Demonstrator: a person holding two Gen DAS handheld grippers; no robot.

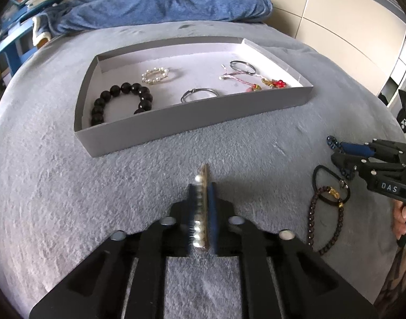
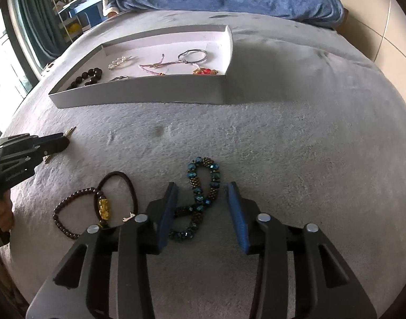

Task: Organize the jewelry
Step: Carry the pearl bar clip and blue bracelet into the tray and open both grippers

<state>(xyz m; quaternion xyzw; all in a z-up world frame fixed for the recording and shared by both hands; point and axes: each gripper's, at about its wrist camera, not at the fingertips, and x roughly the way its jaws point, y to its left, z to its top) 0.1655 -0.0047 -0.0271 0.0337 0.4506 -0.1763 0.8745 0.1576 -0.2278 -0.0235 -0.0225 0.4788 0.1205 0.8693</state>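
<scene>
My left gripper (image 1: 203,186) is shut on a pearl hair clip (image 1: 200,212), held edge-on above the grey blanket, in front of the grey tray (image 1: 192,117). The tray holds a black bead bracelet (image 1: 120,101), a pearl bracelet (image 1: 155,75), two metal rings (image 1: 199,95), a pink cord and a red-gold charm (image 1: 276,83). My right gripper (image 2: 203,186) is open, its fingers either side of a blue-bronze beaded bracelet (image 2: 203,194) lying on the blanket. A dark red bead bracelet with a gold charm (image 2: 78,210) and a black hair tie (image 2: 120,186) lie to its left.
The tray (image 2: 139,93) sits further up the bed. A blue pillow and blanket (image 1: 163,2) lie behind it. A blue desk with books (image 1: 22,8) stands at the far left, cream wardrobe panels (image 1: 349,21) at the right. The left gripper shows in the right wrist view (image 2: 66,137).
</scene>
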